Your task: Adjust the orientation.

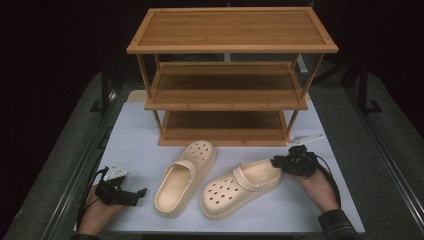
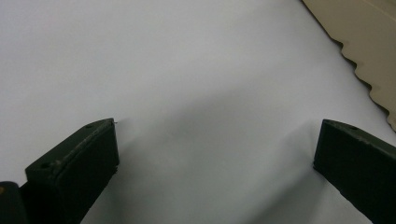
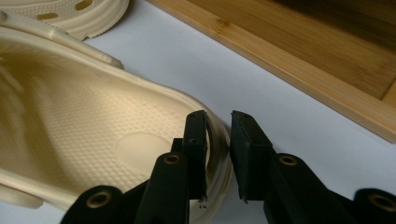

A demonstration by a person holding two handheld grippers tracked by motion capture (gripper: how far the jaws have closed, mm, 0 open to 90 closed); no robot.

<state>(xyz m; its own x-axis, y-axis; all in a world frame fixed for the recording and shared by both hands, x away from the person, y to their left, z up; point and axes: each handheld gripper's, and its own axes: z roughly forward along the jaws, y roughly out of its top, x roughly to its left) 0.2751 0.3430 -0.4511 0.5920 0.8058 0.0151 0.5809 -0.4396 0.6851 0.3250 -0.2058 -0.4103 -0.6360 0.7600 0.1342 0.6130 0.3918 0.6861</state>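
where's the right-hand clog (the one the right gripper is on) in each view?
High view: right clog lies lower centre, toe toward the person, heel at the right gripper.
Left gripper view: can't tell which clog the beige sole edge at top right belongs to.
Right gripper view: fills the left, jaws straddling its heel rim.
Shared landmark: white table cover.

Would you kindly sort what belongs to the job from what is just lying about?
In play:
- right-hand cream foam clog, heel rim between right gripper jaws
- left-hand cream foam clog
- three-tier bamboo shoe rack
- left gripper, open

Lying about:
- small white object beside rack
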